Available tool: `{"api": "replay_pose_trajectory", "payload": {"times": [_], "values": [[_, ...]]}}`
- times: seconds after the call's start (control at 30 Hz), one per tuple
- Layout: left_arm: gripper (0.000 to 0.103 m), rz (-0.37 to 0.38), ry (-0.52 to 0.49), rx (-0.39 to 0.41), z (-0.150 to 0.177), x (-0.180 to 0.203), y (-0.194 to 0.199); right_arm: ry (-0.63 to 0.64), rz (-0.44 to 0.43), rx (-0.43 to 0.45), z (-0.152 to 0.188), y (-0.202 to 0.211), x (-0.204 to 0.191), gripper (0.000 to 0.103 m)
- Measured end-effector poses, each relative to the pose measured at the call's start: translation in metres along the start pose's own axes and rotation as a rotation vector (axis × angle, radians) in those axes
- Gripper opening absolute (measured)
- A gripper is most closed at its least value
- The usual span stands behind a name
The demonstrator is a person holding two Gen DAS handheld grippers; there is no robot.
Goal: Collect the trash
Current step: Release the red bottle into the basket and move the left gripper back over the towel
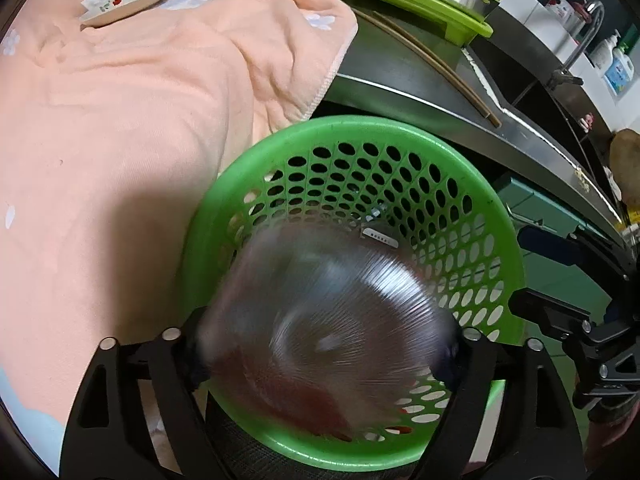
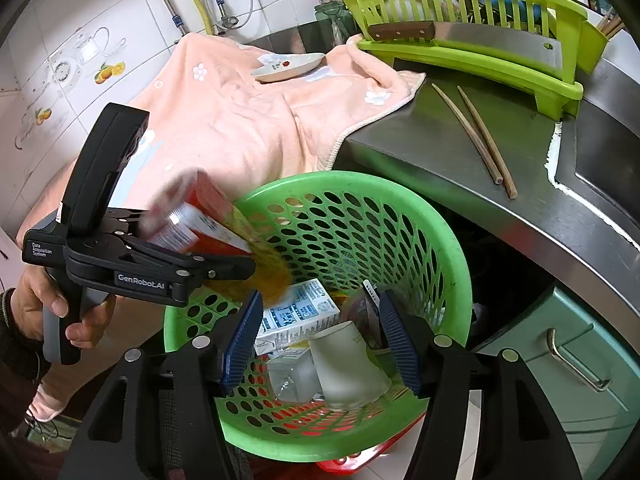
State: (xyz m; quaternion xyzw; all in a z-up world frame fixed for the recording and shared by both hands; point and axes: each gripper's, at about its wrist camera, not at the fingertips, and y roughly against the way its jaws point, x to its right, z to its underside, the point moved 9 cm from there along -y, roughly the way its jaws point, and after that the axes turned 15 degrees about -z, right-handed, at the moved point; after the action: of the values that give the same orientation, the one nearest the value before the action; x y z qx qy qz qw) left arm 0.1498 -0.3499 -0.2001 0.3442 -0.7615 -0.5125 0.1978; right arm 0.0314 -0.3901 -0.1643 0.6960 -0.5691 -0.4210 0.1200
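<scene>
A green perforated basket [image 1: 280, 152] [image 2: 440, 220] stands below the steel counter edge. My left gripper [image 1: 324, 348] hangs over it with its jaws wide. A clear plastic container with red and orange on it [image 1: 320, 312] [image 2: 208, 216] shows motion-blurred between them, tipping down into the basket. In the right wrist view one left finger [image 2: 224, 270] lies under it. My right gripper [image 2: 320, 336] is open over the basket, nothing between its blue pads [image 2: 244, 336]. Inside lie a white paper cup [image 2: 348, 364], a milk carton [image 2: 296, 312] and crumpled clear plastic [image 2: 288, 380].
A peach towel [image 2: 240, 120] drapes the counter with a small plate [image 2: 288, 66] on it. Two chopsticks [image 2: 476, 136] lie on the steel counter [image 2: 420, 152]. A lime dish rack [image 2: 480, 60] holds a cleaver [image 2: 492, 46]. A teal drawer with a metal handle [image 2: 576, 360] is at the right.
</scene>
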Motion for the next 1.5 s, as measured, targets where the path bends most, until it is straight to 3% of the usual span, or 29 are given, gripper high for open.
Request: {"api": "replay_pose_trajectory", "payload": {"times": [0.73,0.83,0.93,1.13,1.3,1.5], "values": [[0.083,-0.032,0.058,0.047,0.006,-0.039,0.018,0.0,0.011,-0.021,-0.004,-0.01,0.005,0.059],[0.083,-0.047,0.078,0.059,0.01,-0.053,0.024,0.015,-0.001,-0.023,-0.01,-0.014,-0.002,0.059],[0.082,-0.001,0.111,0.074,0.014,-0.064,0.035,0.041,-0.015,-0.028,-0.017,-0.021,-0.013,0.059],[0.082,-0.023,0.144,0.142,0.016,-0.089,0.061,0.103,-0.057,-0.047,-0.03,-0.041,-0.046,0.059],[0.082,-0.099,0.192,0.202,0.021,-0.136,0.085,0.156,-0.089,-0.063,-0.043,-0.056,-0.074,0.059],[0.082,-0.273,0.284,0.239,0.038,-0.227,0.11,0.222,-0.138,-0.079,-0.062,-0.079,-0.114,0.059]]}}
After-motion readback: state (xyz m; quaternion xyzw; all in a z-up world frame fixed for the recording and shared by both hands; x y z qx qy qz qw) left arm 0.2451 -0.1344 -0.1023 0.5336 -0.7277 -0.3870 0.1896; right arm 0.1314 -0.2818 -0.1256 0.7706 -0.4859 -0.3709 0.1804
